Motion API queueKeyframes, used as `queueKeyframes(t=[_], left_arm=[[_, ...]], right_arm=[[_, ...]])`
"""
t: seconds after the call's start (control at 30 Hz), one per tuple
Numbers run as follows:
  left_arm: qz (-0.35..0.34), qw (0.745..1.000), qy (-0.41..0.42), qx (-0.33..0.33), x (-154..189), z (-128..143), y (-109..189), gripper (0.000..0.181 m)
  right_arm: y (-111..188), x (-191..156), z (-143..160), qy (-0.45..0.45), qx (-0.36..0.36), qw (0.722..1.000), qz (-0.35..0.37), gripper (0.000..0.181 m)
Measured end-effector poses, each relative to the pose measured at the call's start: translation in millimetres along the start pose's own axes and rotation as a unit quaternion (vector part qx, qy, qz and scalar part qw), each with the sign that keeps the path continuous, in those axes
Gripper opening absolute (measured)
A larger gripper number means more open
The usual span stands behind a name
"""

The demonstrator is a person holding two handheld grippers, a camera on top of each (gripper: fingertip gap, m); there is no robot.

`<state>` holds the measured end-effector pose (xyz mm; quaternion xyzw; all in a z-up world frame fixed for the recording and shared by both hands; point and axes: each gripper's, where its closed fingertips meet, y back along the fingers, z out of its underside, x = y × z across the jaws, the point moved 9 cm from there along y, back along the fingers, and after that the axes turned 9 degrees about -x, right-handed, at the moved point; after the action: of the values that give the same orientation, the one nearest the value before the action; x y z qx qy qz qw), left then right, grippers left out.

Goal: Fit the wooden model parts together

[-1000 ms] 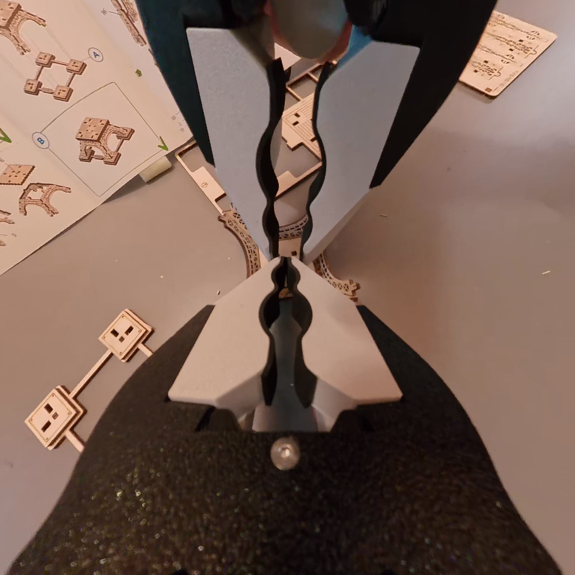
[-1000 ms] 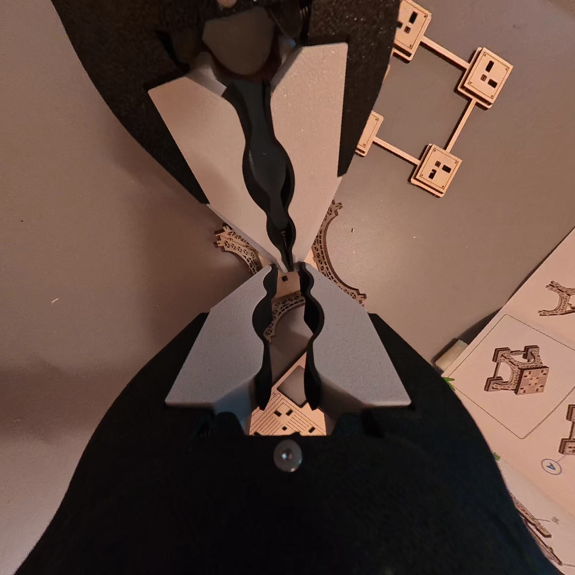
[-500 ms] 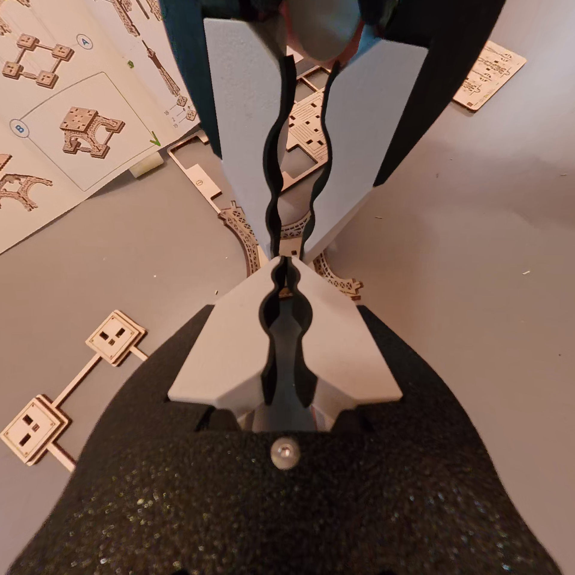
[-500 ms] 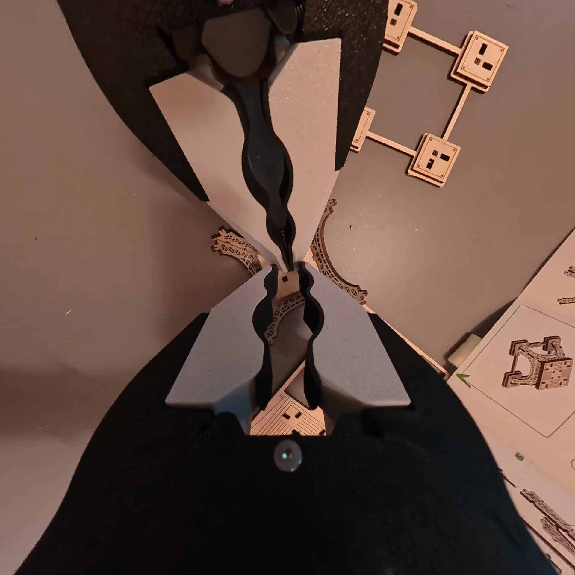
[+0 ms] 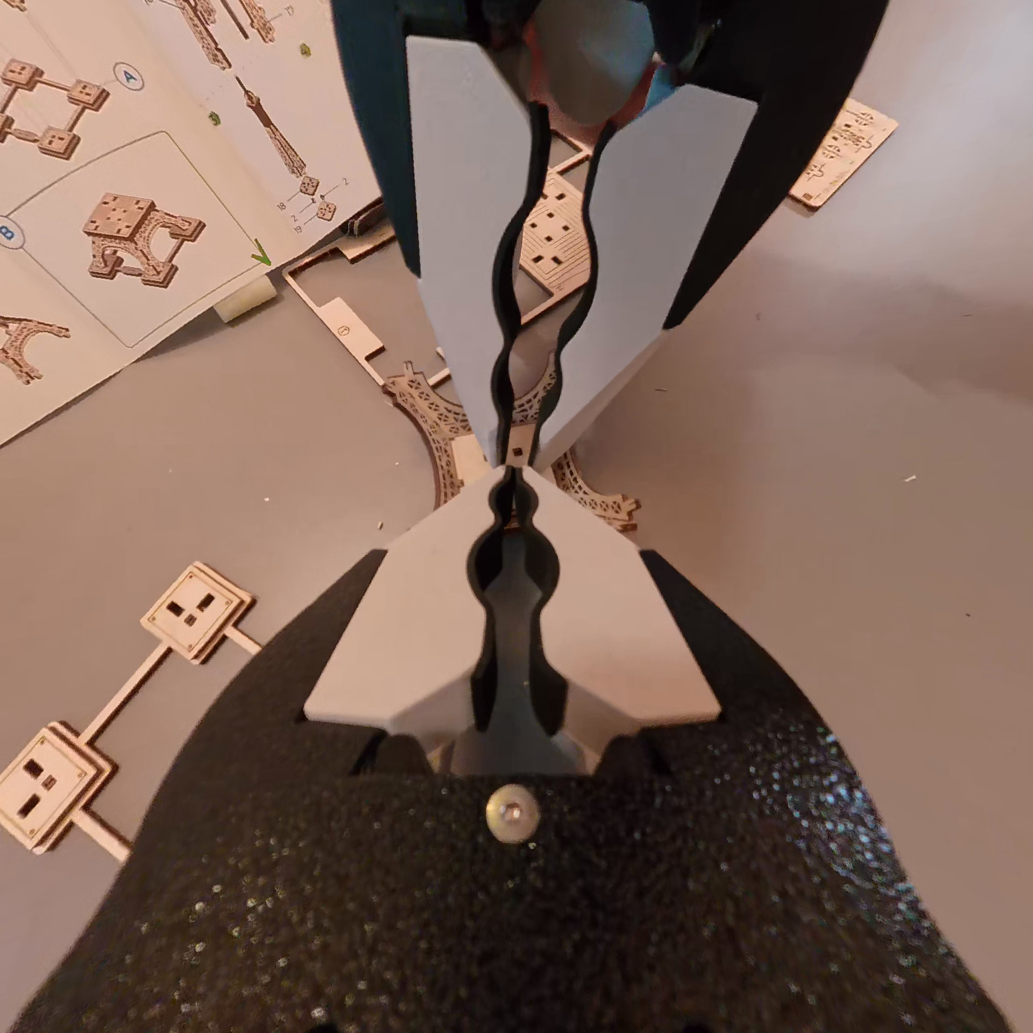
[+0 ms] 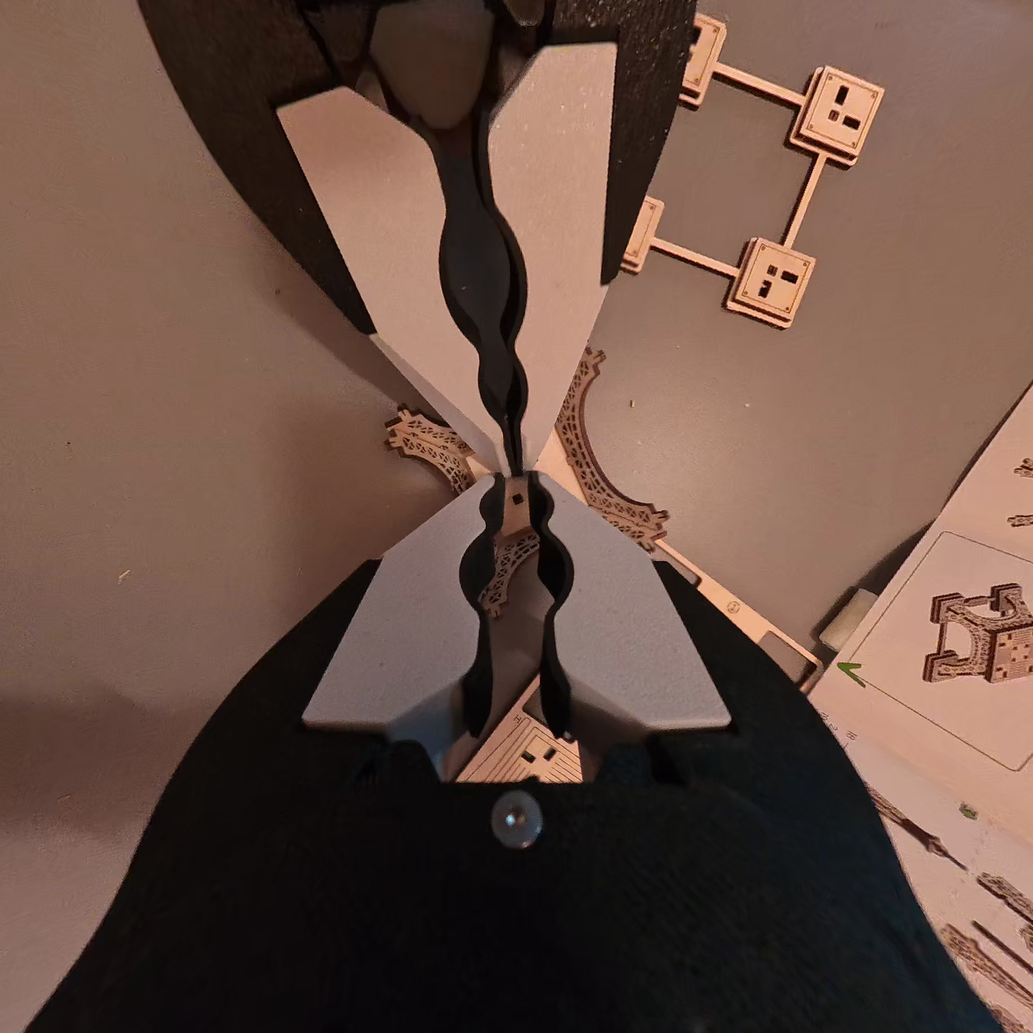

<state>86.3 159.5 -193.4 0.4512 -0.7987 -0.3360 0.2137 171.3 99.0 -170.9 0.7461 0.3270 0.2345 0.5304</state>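
Observation:
Several pale wooden lattice arch parts (image 5: 430, 413) are joined at a small tab with a square hole (image 6: 517, 497) and hang over the grey table (image 5: 838, 503). My left gripper (image 5: 511, 478) is shut on the thin top edge of this arch assembly, with a sliver of wood showing between its pads. My right gripper (image 6: 517, 483) meets it tip to tip and is shut on the tab. The right gripper enters the left wrist view from the top (image 5: 517, 450). The left gripper enters the right wrist view from the top (image 6: 514, 461). The arch legs (image 6: 592, 464) spread out to both sides.
A wooden base frame with square slotted pads (image 5: 190, 615) (image 6: 777, 274) lies on the table. An instruction sheet (image 5: 140, 195) (image 6: 950, 671), a punched-out wooden sheet (image 5: 346, 330), a panel with square holes (image 5: 553, 235) and another parts sheet (image 5: 844, 151) lie around. A small white block (image 5: 246, 299) sits by the instruction sheet.
Both grippers stay tip to tip on the arch assembly. The pair has turned slightly over the table, so the instruction sheet, base frame and parts sheet have shifted in both views.

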Motion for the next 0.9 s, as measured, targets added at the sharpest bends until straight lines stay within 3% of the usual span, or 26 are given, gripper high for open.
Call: queueKeyframes(t=[0.03,0.27,0.6,0.67,0.77,0.83,0.9], left_arm=[[-0.004,1.0,-0.005,0.001,0.8,0.3,0.3,0.0],[-0.034,0.999,-0.028,-0.001,4.7,1.1,0.6,0.0],[0.017,1.0,0.024,-0.003,-3.4,1.7,0.6,0.0],[0.023,0.999,0.029,-0.002,-4.4,1.7,0.6,0.0],[0.021,0.999,0.026,-0.003,-4.0,1.6,0.5,0.0],[0.029,0.999,0.033,-0.003,-5.4,1.8,0.5,0.0],[0.041,0.998,0.042,-0.002,-7.2,1.9,0.5,0.0]], right_arm=[[0.0,-0.6,0.6,-0.003,0.004,1.0,0.001,0.006],[-0.2,-0.3,-0.5,0.002,-0.001,1.0,-0.005,0.0],[0.4,3.2,-0.8,-0.003,-0.004,1.0,-0.004,0.003],[9.6,2.6,3.9,-0.018,-0.018,0.999,0.043,0.009],[40.1,-26.7,-0.5,-0.074,0.082,0.985,0.134,0.018],[49.5,-65.7,-0.4,-0.128,0.121,0.956,0.233,0.02],[39.1,-106.8,5.6,-0.24,0.082,0.921,0.296,0.026]])
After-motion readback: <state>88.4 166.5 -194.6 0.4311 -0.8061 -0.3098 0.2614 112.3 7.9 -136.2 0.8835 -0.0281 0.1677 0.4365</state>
